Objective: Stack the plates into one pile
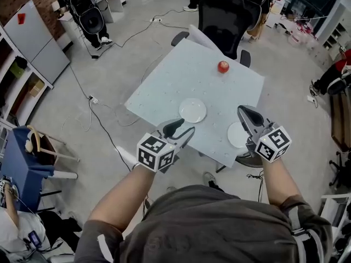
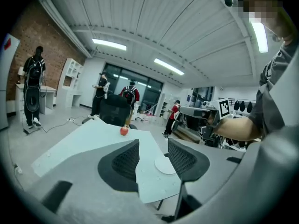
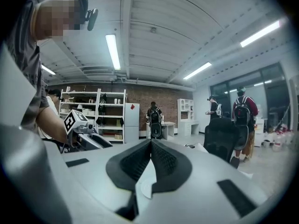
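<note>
The left hand-held gripper hangs over the near-left edge of the pale desk with its dark jaws spread apart and nothing clamped between them. In its own view the gap frames bare desk and a white plate lying beyond the jaws, untouched; which of the two plates this is I cannot tell. Just beyond that hand-held gripper, in the head view, the left plate lies flat and face up on the desk. It is a plain white disc with a shallow rim, so it has no long axis and points no particular way. Farther back and to the right, a red apple sits near the far side of the desk, and a black office chair stands behind it. The right plate, equally white, round and flat, rests near the desk's near-right edge, apart from the left plate and partly covered by the right hand-held gripper. That hand-held gripper's own view shows its jaws closed tip to tip on nothing, with a pale curved plate edge showing below them.
</note>
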The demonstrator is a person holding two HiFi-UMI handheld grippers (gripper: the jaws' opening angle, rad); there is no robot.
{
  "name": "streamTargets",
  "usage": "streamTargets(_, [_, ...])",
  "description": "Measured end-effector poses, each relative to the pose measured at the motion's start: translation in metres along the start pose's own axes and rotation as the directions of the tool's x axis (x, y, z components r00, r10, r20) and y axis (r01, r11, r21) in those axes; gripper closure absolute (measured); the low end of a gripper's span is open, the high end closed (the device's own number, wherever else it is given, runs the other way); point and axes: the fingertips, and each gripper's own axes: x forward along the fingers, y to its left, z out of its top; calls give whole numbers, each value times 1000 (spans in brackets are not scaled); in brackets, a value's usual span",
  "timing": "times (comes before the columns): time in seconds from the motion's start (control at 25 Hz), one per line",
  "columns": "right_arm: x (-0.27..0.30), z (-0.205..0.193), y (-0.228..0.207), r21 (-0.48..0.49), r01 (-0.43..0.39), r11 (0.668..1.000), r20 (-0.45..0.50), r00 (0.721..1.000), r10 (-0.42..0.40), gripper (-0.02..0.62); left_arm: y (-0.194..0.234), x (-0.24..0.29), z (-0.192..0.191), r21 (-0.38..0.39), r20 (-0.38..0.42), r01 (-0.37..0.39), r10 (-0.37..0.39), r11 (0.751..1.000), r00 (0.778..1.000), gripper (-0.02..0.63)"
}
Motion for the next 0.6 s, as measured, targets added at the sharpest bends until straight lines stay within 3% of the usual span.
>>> streamTargets(0.16, [-25, -21, -44, 24, 8, 1000, -4, 1000, -7, 601, -27, 71, -27, -44, -112, 68, -72, 997, 991, 420])
streamTargets(0.28, [-45, -38, -80, 46, 11, 999, -13, 1000, -11, 601, -47, 131, -54, -83, -215, 103, -118, 991, 969, 416])
streamTargets(0.44, [-70, -66, -127, 74, 16, 997, -36, 999, -13, 601, -62, 207, -97, -138, -344, 112, -153, 984, 926, 407])
streamTargets(0.6, [-93, -96, -164, 109, 30, 994, -60, 998, -24, 601, -63, 264, -146, -160, -469, 88, -154, 983, 869, 397])
